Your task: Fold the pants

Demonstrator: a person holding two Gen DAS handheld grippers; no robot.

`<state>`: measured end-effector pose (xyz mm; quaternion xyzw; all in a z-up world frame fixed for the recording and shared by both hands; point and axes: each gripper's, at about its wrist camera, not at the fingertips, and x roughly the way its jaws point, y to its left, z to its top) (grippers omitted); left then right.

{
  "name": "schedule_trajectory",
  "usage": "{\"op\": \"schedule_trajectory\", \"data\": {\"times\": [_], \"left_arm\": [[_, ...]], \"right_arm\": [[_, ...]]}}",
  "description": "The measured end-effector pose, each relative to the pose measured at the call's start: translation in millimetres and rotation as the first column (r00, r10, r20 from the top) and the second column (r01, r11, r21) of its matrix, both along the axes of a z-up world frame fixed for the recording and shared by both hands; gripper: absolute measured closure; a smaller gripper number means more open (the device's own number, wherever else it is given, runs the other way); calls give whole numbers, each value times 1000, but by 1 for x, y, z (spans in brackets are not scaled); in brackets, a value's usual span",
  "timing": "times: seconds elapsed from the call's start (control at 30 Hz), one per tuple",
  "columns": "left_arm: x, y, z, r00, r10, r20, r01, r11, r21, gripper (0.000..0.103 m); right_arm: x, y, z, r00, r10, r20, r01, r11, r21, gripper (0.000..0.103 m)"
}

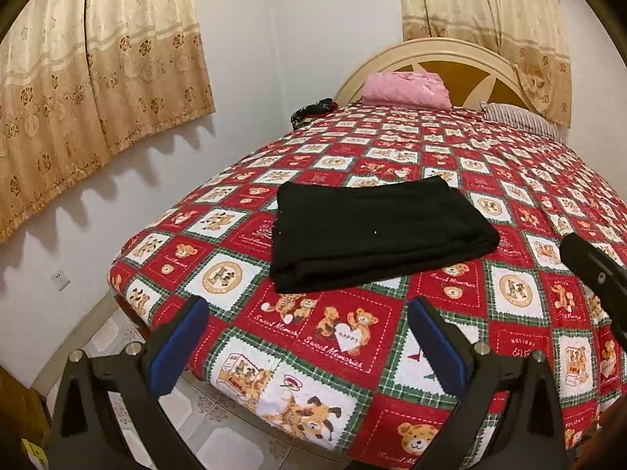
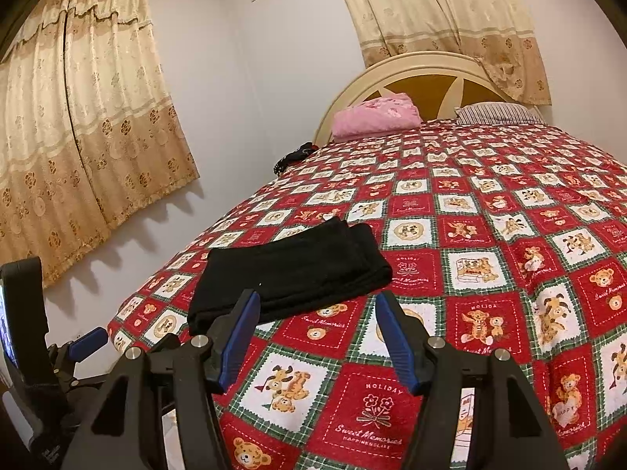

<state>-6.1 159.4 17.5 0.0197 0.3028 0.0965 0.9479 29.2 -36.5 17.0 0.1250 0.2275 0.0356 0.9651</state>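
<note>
Black fabric tells me where I am: the pants (image 1: 376,231) lie folded into a compact rectangle near the foot of the bed (image 1: 521,180), on the red teddy-bear quilt. Starting at my left, the left gripper (image 1: 309,342) hangs above the bed's near edge with its blue pads spread apart, holding nothing. Further right, the right gripper (image 2: 315,337) hovers just short of the bundle, also spread and empty. I judge the folding essentially done; if I tidy anything, I should press the uneven layered edges at the right end flat, gently, without dragging the stack
</note>
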Motion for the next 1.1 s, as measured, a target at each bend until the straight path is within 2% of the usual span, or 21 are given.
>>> {"op": "schedule_trajectory", "data": {"times": [0.8, 1.1], "left_arm": [[-3, -6, 5, 999, -8, 34, 8, 1000, 18, 0], [2, -4, 2, 1000, 1, -5, -1, 1000, -1, 0]], "right_arm": [[-3, 1, 0, 1000, 5, 7, -5, 1000, -2, 39], [-4, 1, 1, 1000, -3, 13, 3, 1000, -16, 39]]}}
